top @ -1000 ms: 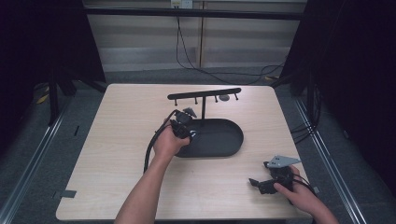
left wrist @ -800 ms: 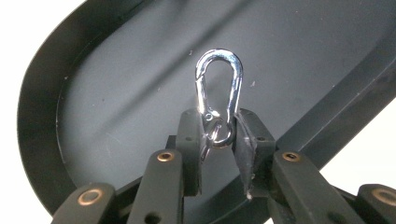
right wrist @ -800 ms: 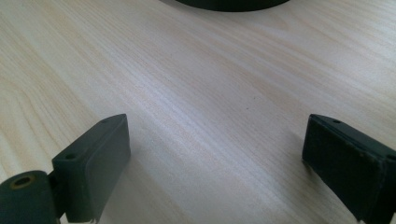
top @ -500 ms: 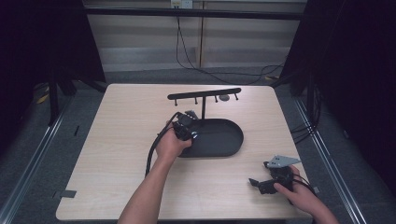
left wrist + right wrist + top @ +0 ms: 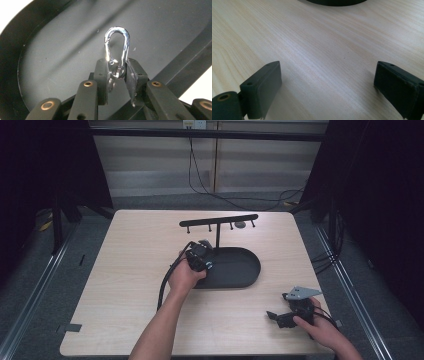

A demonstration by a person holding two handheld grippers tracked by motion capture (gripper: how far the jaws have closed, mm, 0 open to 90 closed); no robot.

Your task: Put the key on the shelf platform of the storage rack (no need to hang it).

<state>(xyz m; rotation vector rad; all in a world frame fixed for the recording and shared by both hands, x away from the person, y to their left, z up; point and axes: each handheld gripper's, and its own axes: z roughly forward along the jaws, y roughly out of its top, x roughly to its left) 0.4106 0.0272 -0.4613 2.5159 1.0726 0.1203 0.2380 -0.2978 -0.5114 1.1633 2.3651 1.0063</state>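
Note:
A shiny silver carabiner clip (image 5: 117, 50) stands up between the jaws of my left gripper (image 5: 117, 72), which is shut on its lower end. Behind the clip lies the dark floor of a black oval tray (image 5: 45, 62). From above, my left gripper (image 5: 204, 262) hovers at the left end of that tray (image 5: 245, 272), just beside the thin post of a black hook rack (image 5: 218, 220). My right gripper (image 5: 274, 316) rests low near the table's front right corner. Its jaws stand wide open over bare wood, with nothing between its fingers (image 5: 263, 87).
The light wooden table (image 5: 130, 250) has bare room to the left and front of the tray. A small grey round thing (image 5: 240, 225) hangs or lies by the rack's right end. Cables run along the floor behind the table.
The left hand has crept slightly toward the tray and the rack post. My right gripper has stayed where it was.

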